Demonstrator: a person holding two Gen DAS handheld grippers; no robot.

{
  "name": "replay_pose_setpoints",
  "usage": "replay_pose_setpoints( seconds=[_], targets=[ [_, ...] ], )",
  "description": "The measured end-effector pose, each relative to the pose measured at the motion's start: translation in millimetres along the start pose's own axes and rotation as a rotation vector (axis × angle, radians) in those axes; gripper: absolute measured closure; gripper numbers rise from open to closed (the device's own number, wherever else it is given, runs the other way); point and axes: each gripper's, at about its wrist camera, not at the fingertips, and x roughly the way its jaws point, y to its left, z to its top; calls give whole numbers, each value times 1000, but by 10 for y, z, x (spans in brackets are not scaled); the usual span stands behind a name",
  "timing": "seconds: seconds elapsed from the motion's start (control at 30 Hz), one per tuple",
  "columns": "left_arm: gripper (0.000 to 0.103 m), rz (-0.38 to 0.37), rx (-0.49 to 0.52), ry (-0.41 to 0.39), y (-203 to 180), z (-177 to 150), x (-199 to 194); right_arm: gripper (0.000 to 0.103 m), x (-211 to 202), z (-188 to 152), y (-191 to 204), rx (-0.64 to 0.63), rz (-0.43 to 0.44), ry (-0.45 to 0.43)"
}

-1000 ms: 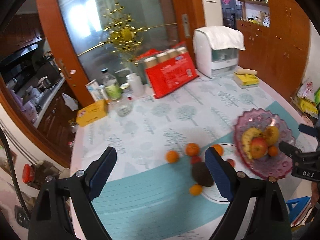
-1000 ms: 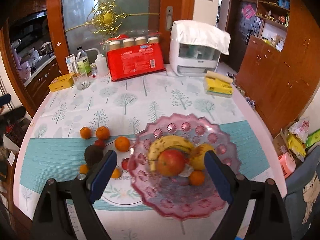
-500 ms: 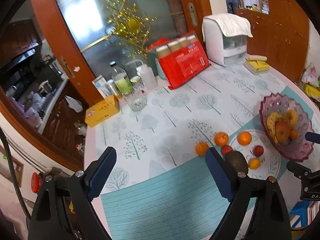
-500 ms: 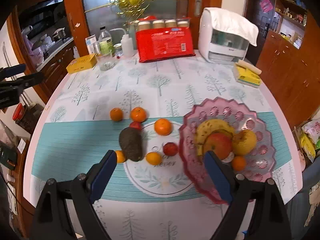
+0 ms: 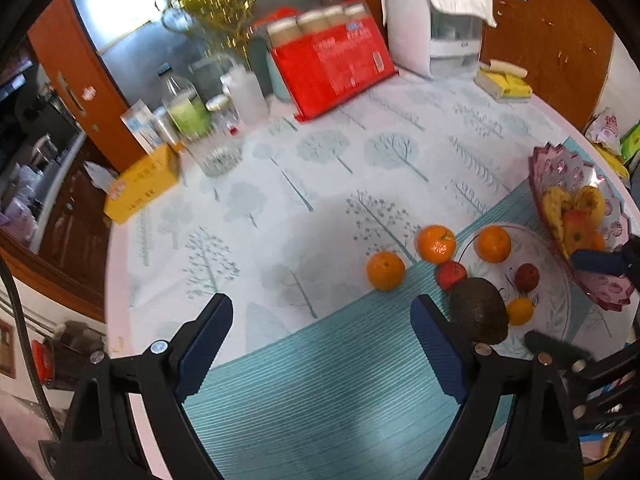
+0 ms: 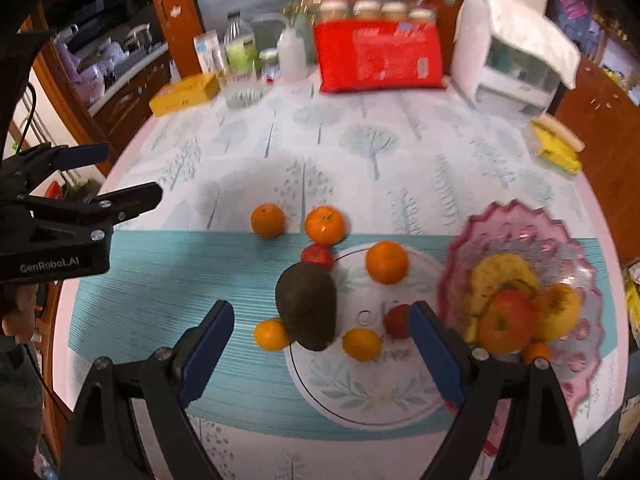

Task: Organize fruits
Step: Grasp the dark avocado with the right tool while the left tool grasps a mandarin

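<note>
The right gripper [image 6: 320, 344] is being held wide apart with nothing clamped, and the avocado [image 6: 307, 305] is being framed between its blue pads, lying on the left rim of the flat white plate [image 6: 360, 404]. A small orange [image 6: 272, 334] is touching the avocado's near left side, just off the plate; two more small fruits (one orange, one red) are lying on the plate to the avocado's right. The pink fruit bowl [image 6: 516, 220] is being seen right of the plate. The left gripper [image 5: 320, 334] is likewise being held wide and empty, with the avocado [image 5: 478, 310] just beyond its right pad.
</note>
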Motion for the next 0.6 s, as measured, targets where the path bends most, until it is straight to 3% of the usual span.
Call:
replay_pose_setpoints(
  seconds=[0.17, 0.43, 0.53, 0.6],
  targets=[
    [13, -33, -25, 78, -31, 31, 504, 14, 472, 37, 21, -2, 15, 81],
    [13, -107, -98, 189, -85, 111, 1131, 14, 903, 97, -19, 25, 55, 156],
    [13, -139, -137, 219, -114, 138, 1308, 30, 1035, 101, -38, 28, 80, 191],
    [13, -166, -159, 226, -136, 149, 1377, 45, 1114, 101, -62, 44, 141, 214]
  ],
)
